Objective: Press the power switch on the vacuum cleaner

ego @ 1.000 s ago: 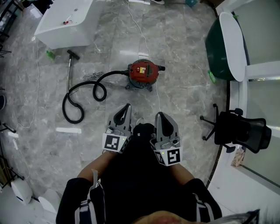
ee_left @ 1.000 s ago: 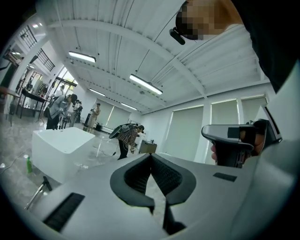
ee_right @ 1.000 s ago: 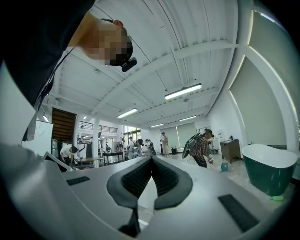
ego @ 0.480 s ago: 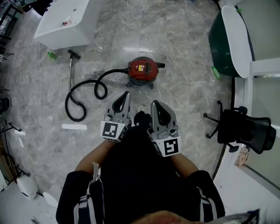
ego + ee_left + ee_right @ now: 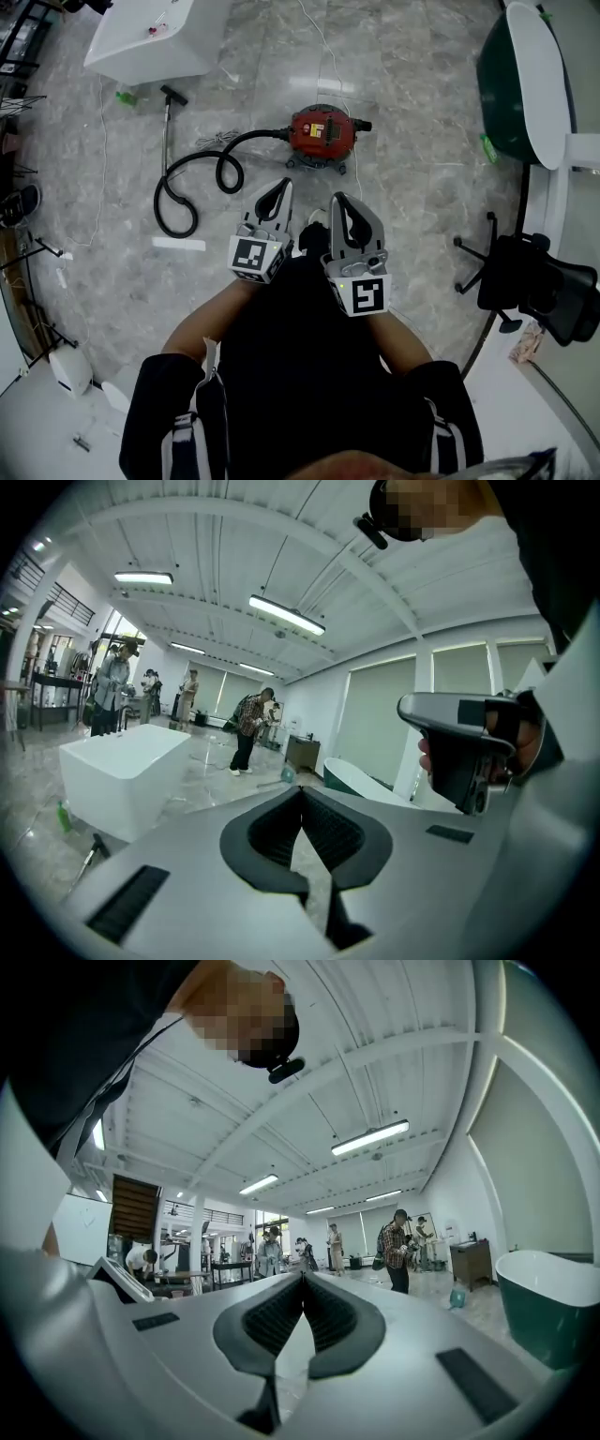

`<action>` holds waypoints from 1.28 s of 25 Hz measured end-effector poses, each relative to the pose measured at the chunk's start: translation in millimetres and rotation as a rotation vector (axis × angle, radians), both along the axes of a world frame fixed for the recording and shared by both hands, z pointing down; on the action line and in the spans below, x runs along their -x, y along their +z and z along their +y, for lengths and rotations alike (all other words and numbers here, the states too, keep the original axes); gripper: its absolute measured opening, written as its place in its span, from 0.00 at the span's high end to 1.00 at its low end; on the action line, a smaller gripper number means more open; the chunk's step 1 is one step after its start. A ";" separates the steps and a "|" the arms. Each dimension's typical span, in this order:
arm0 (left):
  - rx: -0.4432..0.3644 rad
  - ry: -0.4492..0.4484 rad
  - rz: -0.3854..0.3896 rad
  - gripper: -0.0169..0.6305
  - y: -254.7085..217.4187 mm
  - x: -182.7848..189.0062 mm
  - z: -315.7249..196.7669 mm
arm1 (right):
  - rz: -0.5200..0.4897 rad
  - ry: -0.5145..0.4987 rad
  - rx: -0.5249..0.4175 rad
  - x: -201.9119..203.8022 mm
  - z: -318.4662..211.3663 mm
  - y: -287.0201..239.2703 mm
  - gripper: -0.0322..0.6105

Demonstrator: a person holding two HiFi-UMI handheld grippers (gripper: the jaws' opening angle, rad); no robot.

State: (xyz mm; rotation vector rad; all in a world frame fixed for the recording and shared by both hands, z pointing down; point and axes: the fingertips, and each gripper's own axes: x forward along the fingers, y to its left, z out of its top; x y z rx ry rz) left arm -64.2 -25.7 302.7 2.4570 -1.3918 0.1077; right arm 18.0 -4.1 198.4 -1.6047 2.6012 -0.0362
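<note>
The person stands on a grey marble floor (image 5: 422, 187) with both tongs held low in front of the body, side by side and just apart. The left tongs (image 5: 283, 187) are pressed together, tips meeting with nothing between them. The right tongs (image 5: 339, 201) are likewise closed and empty.

The red vacuum cleaner (image 5: 322, 133) sits on the floor at 12 o'clock from the tongs, near both tips but clear of them. Its power switch is too small to pick out on the top. A black hose (image 5: 192, 183) leaves the cleaner toward 9 o'clock, loops on the floor and joins a straight wand (image 5: 167, 122) that points toward 11 o'clock, its nozzle near a white bathtub (image 5: 155, 42). A thin white cable (image 5: 323, 56) runs off from the cleaner toward 12 o'clock. A dark green bathtub (image 5: 511, 84) stands at 2 o'clock and a black office chair (image 5: 539, 286) at 4 o'clock.
</note>
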 end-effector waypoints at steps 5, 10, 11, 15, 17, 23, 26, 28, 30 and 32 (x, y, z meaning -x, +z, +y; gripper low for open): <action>0.076 -0.043 -0.010 0.95 21.7 -6.6 -25.3 | -0.070 -0.019 0.058 -10.9 -16.2 17.0 0.92; 0.121 -0.067 -0.013 0.95 48.6 -10.0 -40.8 | -0.097 -0.015 0.118 -23.1 -27.4 34.2 0.92; 0.125 -0.062 -0.027 0.95 53.1 -13.7 -44.2 | -0.112 -0.015 0.142 -27.0 -28.9 39.6 0.92; 0.112 -0.018 -0.080 0.95 64.9 -32.0 -61.5 | -0.119 -0.030 0.173 -36.9 -38.6 51.6 0.92; 0.139 -0.020 -0.074 0.95 79.9 -34.0 -67.5 | -0.111 -0.046 0.175 -35.2 -41.5 55.7 0.92; 0.203 -0.024 -0.128 0.95 123.7 -29.4 -70.5 | -0.117 -0.090 0.193 -21.9 -45.6 68.5 0.92; 0.247 -0.022 -0.109 0.95 135.8 -28.1 -66.1 | -0.141 -0.109 0.198 -16.3 -46.4 74.6 0.92; 0.263 -0.026 -0.116 0.95 145.5 -24.8 -66.0 | -0.143 -0.119 0.208 -10.4 -48.9 79.0 0.92; 0.257 -0.024 -0.149 0.95 157.5 -20.1 -70.3 | -0.140 -0.129 0.220 -3.0 -51.7 84.5 0.92; 0.257 -0.018 -0.176 0.95 171.9 -17.4 -77.2 | -0.135 -0.135 0.230 3.1 -54.8 92.7 0.92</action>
